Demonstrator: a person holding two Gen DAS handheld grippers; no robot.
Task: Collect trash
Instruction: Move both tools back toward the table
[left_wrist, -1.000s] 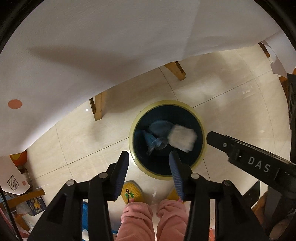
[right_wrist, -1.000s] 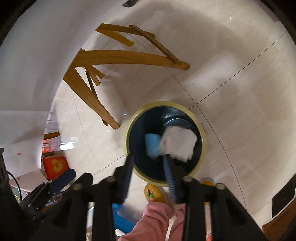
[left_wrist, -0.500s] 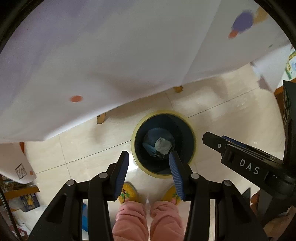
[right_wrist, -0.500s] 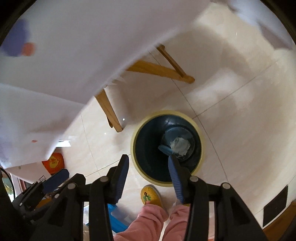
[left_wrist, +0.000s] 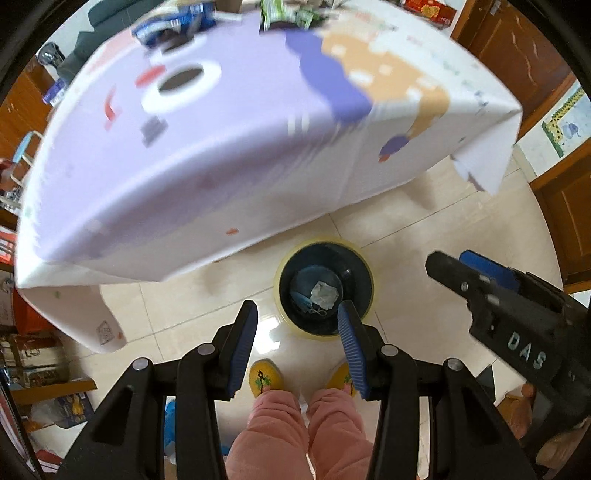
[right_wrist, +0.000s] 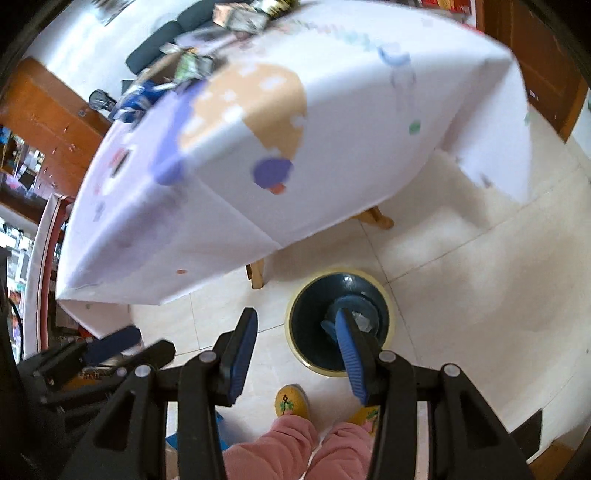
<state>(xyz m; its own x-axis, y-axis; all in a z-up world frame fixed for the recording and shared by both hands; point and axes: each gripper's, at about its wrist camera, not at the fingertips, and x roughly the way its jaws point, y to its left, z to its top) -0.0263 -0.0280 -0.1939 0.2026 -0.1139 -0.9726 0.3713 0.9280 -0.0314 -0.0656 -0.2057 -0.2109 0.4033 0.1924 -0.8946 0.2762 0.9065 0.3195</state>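
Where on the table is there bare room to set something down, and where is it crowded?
Bare: the near part of the tablecloth, from its front edge up to the white tape roll, and the right corner. Crowded: the far edge, where blurred packets and wrappers sit. Both grippers hang open and empty over the bin.

Open floor (left_wrist: 424, 258) rings the bin (left_wrist: 325, 284); the draped table (left_wrist: 221, 147) overhangs just behind

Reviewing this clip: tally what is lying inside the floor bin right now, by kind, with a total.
Inside the dark round bin with the yellow rim:
Crumpled white tissue: 1
Blue face mask with ear loops: 1
Total: 2
Both the left gripper and the right gripper are open and hold nothing.
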